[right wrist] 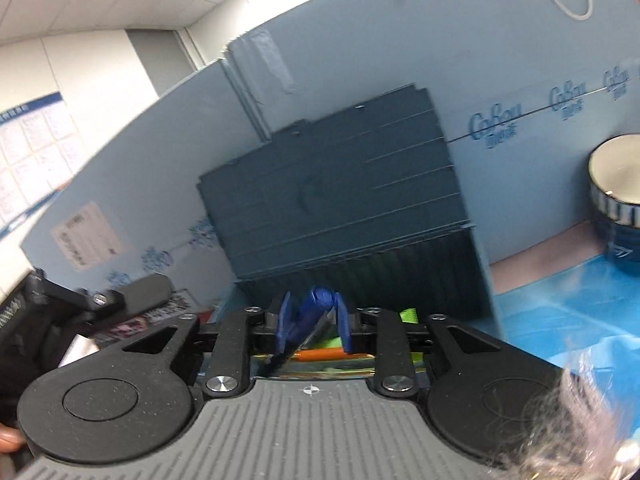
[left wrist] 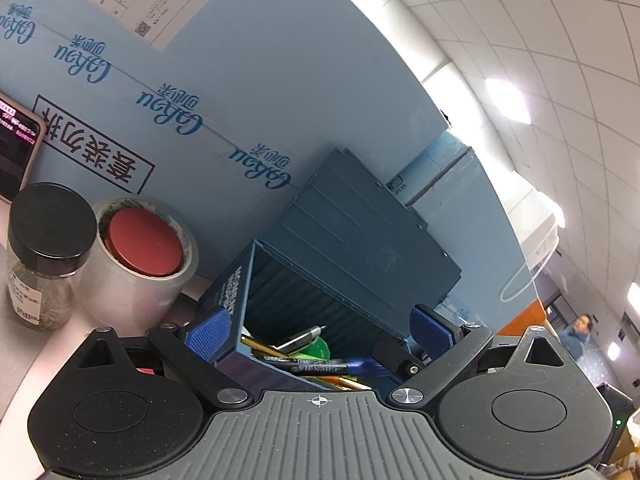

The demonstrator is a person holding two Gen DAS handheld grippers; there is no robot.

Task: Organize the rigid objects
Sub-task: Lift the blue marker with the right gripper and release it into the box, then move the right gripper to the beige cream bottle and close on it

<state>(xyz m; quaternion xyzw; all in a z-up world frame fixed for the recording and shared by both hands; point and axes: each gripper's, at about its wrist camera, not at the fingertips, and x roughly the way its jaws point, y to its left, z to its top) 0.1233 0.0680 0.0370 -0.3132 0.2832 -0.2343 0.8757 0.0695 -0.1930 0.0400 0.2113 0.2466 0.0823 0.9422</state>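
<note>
Left gripper (left wrist: 320, 330) clamped across dark blue box (left wrist: 240, 292) holding pens. Right gripper (right wrist: 314, 326) over box, pads slightly parted around blue-capped pen (right wrist: 316, 308).

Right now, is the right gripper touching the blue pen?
Cannot tell. The right wrist view shows the blue pen between the right gripper pads, but blur hides any contact or gap.

"CoRou" on blue cardboard panel (left wrist: 248, 80)
</note>
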